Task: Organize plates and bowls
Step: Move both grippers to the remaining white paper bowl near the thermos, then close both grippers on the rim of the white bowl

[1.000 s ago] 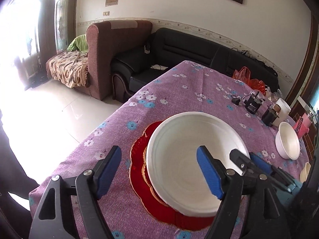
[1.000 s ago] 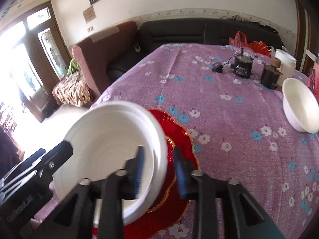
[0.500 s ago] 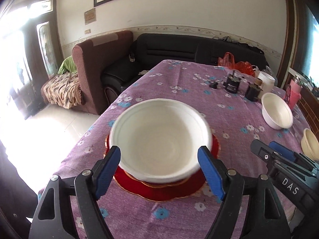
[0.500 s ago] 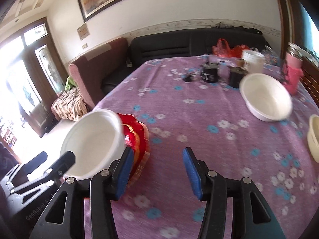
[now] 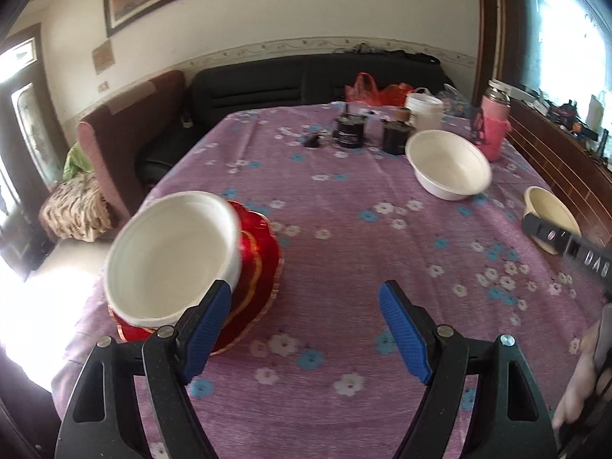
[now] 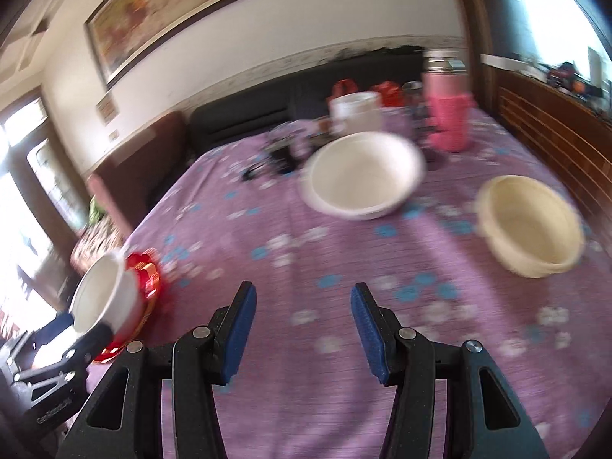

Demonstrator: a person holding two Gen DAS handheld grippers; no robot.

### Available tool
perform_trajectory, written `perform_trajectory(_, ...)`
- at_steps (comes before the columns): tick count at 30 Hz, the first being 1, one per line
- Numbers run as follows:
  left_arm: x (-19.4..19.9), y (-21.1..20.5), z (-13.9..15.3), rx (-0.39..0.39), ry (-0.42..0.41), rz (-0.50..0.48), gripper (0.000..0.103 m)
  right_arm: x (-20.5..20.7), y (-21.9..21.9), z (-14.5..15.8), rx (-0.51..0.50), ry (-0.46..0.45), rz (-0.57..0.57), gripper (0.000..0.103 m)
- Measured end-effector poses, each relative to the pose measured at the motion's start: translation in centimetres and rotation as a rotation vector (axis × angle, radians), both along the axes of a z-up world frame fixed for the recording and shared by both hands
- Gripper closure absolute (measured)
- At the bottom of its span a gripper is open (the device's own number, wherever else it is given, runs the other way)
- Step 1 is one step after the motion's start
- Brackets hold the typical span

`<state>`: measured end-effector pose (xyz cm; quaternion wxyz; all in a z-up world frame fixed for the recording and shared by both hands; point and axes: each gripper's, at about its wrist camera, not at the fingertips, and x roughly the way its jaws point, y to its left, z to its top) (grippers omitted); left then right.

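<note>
A large white bowl (image 5: 172,256) sits on a stack of red plates (image 5: 264,264) near the table's left edge. My left gripper (image 5: 304,290) hovers open just right of it, over bare cloth, with nothing between its fingers. A second white bowl (image 5: 447,168) stands far right, and a cream bowl (image 5: 550,218) nearer the right edge. In the right wrist view my right gripper (image 6: 304,294) is open and empty over the middle of the cloth. The white bowl (image 6: 363,176) and cream bowl (image 6: 528,225) lie ahead of it. The stacked bowl (image 6: 103,294) is far left.
Two dark jars (image 5: 350,134), a white tub (image 5: 422,113), a pink flask (image 5: 495,126) and a red bag (image 5: 378,91) crowd the table's far end. A black sofa (image 5: 287,84) and a brown armchair (image 5: 130,130) stand beyond. A wooden rail (image 6: 550,134) runs along the right.
My right gripper opened and let go of the large white bowl's rim, and the bowl now rests on the red plates. Both grippers swung right across the table, away from it.
</note>
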<state>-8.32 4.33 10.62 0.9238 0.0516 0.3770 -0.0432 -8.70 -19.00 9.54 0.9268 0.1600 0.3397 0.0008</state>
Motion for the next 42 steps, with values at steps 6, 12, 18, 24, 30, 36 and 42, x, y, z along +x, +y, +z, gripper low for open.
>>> perform_trajectory(6, 0.5, -2.7, -1.1, 0.005, 0.033, -0.057, 0.024, -2.1, -10.3, 0.2, 0.025, -0.001, -0.207, 0.048)
perform_trajectory(12, 1.5, -4.6, -1.7, -0.015, 0.059, -0.093, 0.024, -2.4, -15.9, 0.6, 0.094, 0.0, -0.317, 0.048)
perform_trajectory(18, 3.6, -5.8, -0.7, -0.054, 0.065, -0.141, 0.024, 1.9, -13.6, 1.7, 0.077, 0.003, -0.243, 0.048)
perform_trajectory(24, 9.3, -5.7, 0.0, -0.209, 0.141, -0.16, 0.024, 8.6, -9.6, 0.1, 0.156, 0.049, -0.163, 0.048)
perform_trajectory(30, 16.3, -6.0, -0.5, -0.293, 0.197, -0.12, 0.024, 12.7, -7.5, -3.2, 0.246, 0.09, -0.165, 0.048)
perform_trajectory(36, 22.0, -7.4, -2.7, -0.321, 0.254, -0.101, 0.024, 14.7, -7.2, -4.8, 0.177, 0.081, -0.216, 0.048)
perform_trajectory(42, 26.3, -10.0, -5.6, -0.33, 0.323, -0.115, 0.024, 16.3, -9.1, -6.0, 0.198, 0.079, -0.232, 0.048)
